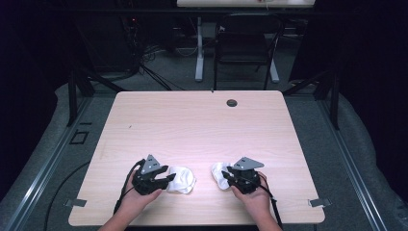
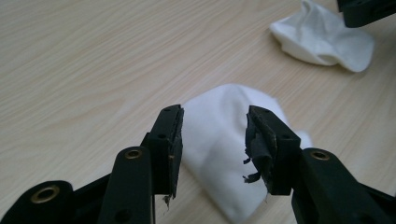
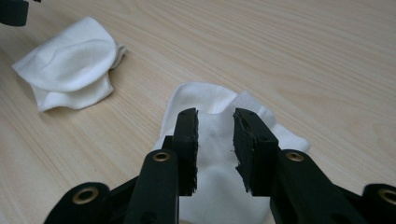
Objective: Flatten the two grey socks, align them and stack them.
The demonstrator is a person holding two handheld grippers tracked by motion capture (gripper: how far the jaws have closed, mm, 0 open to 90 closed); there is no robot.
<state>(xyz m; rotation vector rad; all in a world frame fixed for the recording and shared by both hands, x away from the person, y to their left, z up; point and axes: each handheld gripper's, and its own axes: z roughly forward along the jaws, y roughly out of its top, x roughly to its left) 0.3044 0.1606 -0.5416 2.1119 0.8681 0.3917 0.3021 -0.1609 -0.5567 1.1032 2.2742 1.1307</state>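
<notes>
High view: on the wooden table (image 1: 192, 120), low in the frame, the left gripper (image 1: 168, 176) meets one white sock (image 1: 183, 179) and the right gripper (image 1: 225, 176) another white sock (image 1: 219, 174).

Left gripper view: jaws parted over the near sock (image 2: 219, 154), not pinching it.

Right gripper view: jaws released above its sock (image 3: 215, 135).

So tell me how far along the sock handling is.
Done: two white socks lie crumpled and apart on the table. In hand: the left gripper stands open over the left sock, and the right gripper open over the right sock, neither gripped. Left, probably: gripping them and bringing them together.
</notes>
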